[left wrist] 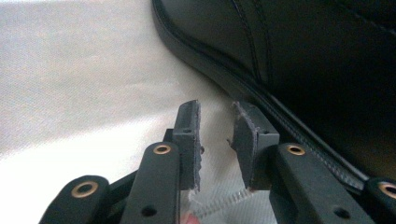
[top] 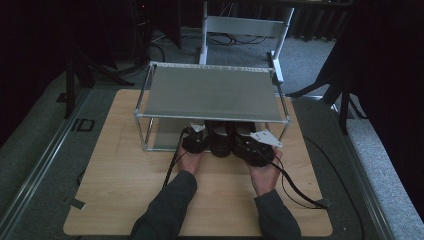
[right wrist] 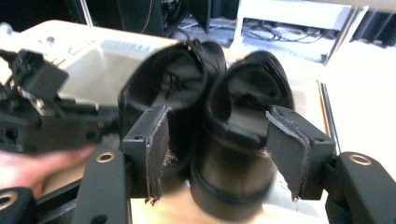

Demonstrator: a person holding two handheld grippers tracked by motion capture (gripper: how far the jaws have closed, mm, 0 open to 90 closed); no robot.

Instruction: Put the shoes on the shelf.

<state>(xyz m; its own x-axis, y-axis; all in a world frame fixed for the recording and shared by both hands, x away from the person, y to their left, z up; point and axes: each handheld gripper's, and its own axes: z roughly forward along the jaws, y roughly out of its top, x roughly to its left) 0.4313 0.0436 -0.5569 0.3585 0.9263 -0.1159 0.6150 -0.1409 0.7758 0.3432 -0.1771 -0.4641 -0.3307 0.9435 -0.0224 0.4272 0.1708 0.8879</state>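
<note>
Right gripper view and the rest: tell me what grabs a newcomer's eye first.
A pair of black shoes stands heels-out under the metal shelf on the wooden table. The right hand-held gripper frames the right shoe's heel with open pads that press on nothing. The left hand-held gripper stands open beside a shoe's sole.

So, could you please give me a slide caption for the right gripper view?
Open right claw straddling the heel of one black shoe of a pair, its pads apart from the leather.

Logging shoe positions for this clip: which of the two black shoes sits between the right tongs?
The right-hand shoe in the right gripper view: its heel sits between the open right tongs. The other shoe stands beside it, behind the left pad.
</note>
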